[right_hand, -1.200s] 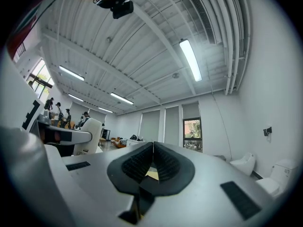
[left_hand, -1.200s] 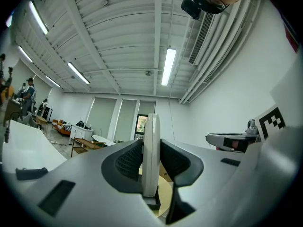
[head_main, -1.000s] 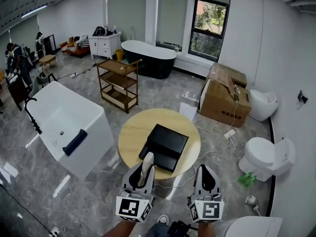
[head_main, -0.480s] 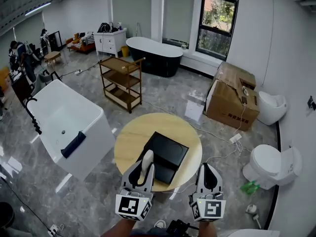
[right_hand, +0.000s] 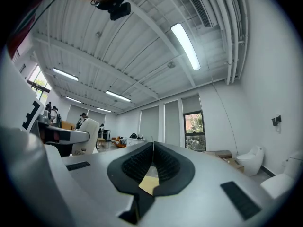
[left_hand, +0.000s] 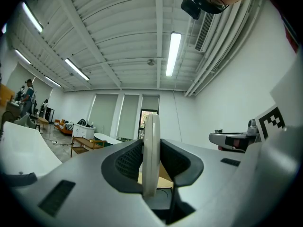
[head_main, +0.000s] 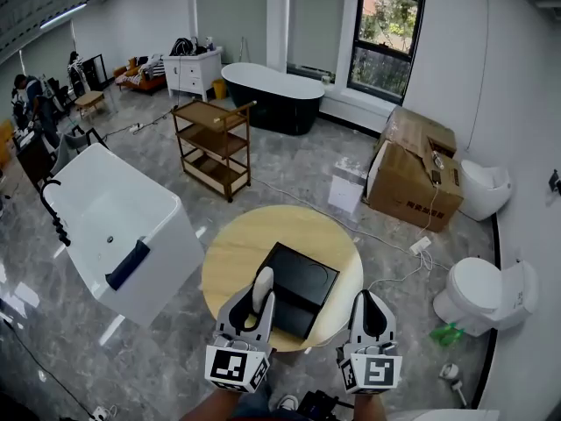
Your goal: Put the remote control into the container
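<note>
A black square container [head_main: 304, 281] lies on a round wooden table [head_main: 235, 251] in the head view. My left gripper [head_main: 254, 300] hovers at the table's near edge, just short of the container, shut on a white remote control [head_main: 261, 284] that sticks out forward. In the left gripper view the remote control [left_hand: 151, 126] stands edge-on between the dark pads [left_hand: 128, 162] of my left gripper [left_hand: 152, 149]. My right gripper [head_main: 369, 300] hangs level beside it, to the right of the table's edge. In its own view the right gripper [right_hand: 152, 149] is shut with nothing in it.
A white bathtub [head_main: 114, 217] stands left of the table, a wooden trolley [head_main: 210, 147] and a black bathtub [head_main: 272, 95] behind it. Cardboard boxes [head_main: 412, 178] and toilets [head_main: 486, 292] are on the right. A cable [head_main: 386, 239] runs across the floor. People stand far left.
Both grippers have come forward together towards the table, and the container now lies closer under them. The remote control stays in the left jaws; the right jaws stay shut.
</note>
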A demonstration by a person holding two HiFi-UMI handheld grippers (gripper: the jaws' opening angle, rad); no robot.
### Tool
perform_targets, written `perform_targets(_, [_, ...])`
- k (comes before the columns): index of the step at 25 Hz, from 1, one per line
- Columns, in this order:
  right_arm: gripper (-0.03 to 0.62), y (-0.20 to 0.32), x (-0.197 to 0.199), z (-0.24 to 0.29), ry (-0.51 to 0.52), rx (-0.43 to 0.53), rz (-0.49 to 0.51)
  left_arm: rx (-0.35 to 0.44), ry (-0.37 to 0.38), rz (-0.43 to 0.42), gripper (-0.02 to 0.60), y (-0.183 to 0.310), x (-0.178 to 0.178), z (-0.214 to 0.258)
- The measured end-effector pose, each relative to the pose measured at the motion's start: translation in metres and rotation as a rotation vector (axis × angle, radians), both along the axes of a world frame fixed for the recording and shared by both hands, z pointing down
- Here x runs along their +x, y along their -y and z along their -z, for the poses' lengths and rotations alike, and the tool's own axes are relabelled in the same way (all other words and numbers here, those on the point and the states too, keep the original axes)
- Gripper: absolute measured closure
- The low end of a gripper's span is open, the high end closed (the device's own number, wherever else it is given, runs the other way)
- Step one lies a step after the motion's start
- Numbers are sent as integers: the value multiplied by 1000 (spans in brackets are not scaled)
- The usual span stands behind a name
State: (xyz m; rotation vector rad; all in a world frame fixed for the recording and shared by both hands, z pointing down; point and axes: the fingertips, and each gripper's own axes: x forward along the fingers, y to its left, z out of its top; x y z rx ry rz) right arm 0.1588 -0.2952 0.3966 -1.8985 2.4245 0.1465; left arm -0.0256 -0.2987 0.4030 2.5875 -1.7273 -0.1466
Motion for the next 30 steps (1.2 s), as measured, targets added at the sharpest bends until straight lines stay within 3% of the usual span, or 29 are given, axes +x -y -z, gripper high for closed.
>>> perform_targets(10, [572, 62, -19, 18, 49, 25, -115, 10, 15, -99, 465, 73, -33, 8])
perform_targets(21, [572, 103, -38, 20, -18, 58, -52, -9, 21, -125, 465, 117, -26, 4])
perform_targets(30, [572, 116, -30, 10, -8, 41, -26, -124, 145, -155, 465, 123, -14, -24])
